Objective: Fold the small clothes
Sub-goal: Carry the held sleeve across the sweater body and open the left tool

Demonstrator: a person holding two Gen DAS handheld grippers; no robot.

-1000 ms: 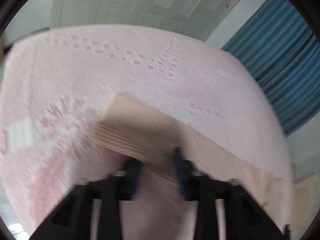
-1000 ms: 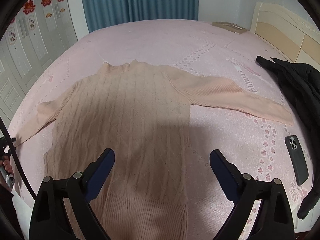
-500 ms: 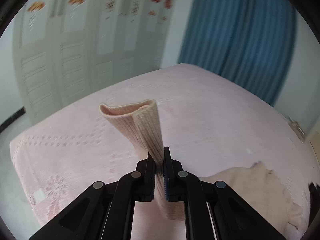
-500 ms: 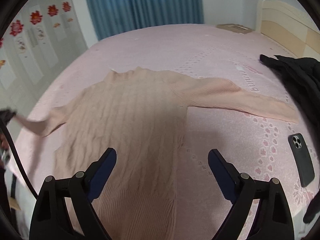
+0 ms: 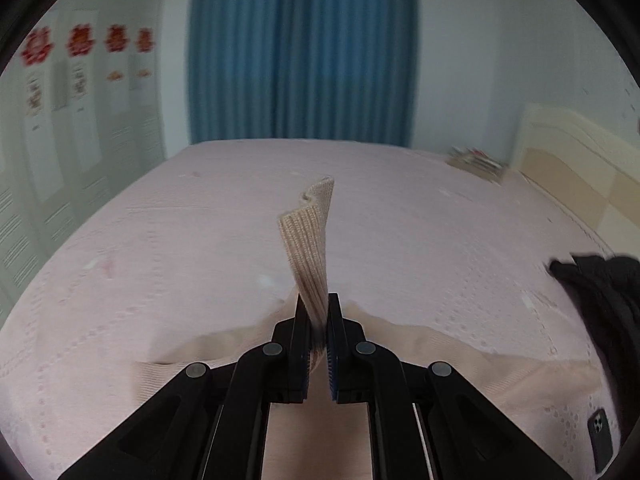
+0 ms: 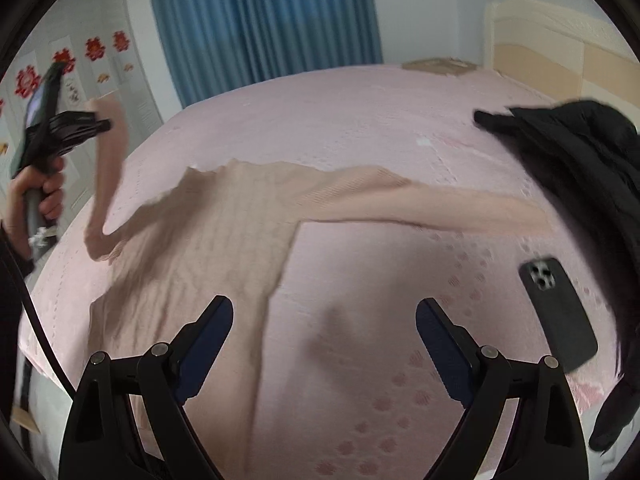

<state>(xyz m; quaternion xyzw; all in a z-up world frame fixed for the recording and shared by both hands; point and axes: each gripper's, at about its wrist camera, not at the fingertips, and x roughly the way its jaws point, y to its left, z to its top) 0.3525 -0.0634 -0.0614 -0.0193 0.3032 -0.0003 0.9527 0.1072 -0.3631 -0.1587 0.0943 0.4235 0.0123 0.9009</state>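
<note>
One sweater lies on the bed, one jacket at its right edge and one phone beside that. Two grippers show: left, right. One curtain hangs behind.

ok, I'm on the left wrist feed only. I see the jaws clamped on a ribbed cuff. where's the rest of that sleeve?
Observer: From the right wrist view, the sleeve hangs lifted off the bed from the left gripper, while the sweater body lies flat on the bedspread.
Operator: And the right gripper?
Observer: The right gripper is open and holds nothing, above the bedspread just beside the sweater's side edge.
Operator: Other sleeve?
Observer: The other sleeve lies stretched out flat, its cuff end close to the black jacket.
Operator: I see a phone corner. Is it clear?
Observer: The phone lies camera side up on the bedspread, apart from the sweater.
</note>
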